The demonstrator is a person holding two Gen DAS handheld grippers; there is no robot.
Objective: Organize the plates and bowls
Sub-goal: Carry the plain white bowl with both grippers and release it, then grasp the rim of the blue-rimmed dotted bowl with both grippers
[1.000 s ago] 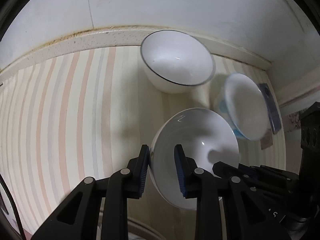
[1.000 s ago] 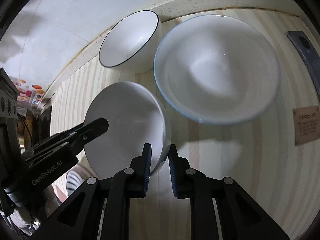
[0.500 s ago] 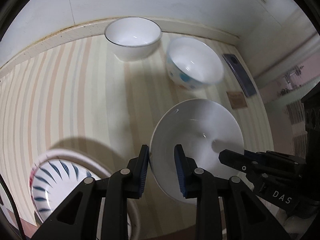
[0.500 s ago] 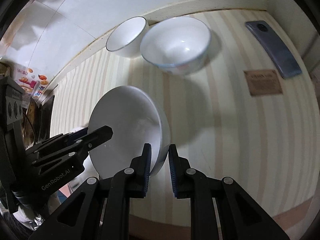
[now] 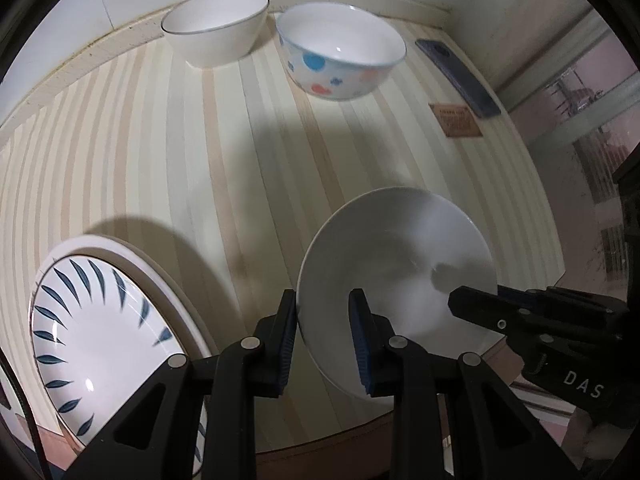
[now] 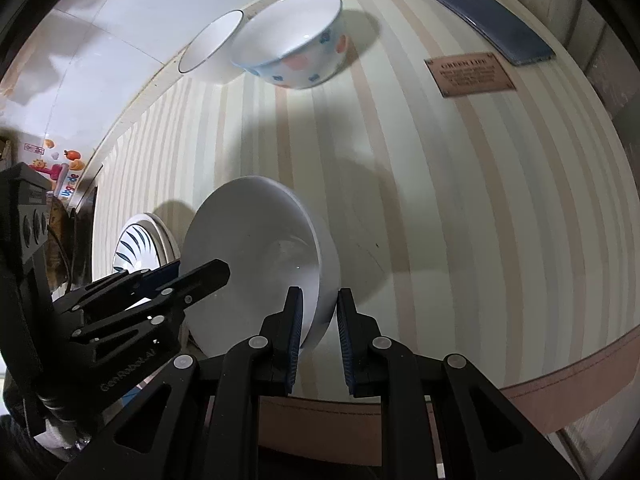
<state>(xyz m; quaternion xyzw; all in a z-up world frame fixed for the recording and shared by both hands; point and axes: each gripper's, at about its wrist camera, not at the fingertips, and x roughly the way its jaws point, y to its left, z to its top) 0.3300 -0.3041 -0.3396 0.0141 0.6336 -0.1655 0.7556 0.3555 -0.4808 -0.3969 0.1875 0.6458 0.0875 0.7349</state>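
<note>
Carried nearer the striped plate [image 5: 100, 344], white bowl [image 5: 396, 280] stays pinched between both tools [image 5: 323, 336] [image 6: 318, 332].

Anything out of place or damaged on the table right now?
Only the blue-grey smartphone and brown printed card at the striped table's far edge: neither is dishware. No chips or spills show; the plain white bowl is tilted because both grippers hold it.

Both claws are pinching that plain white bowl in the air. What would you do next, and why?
Probably carry the white bowl toward the blue-leaf plate and lower it there: the left gripper and right gripper each clamp its rim, it hangs tilted above the table, and that plate lies nearest.
</note>
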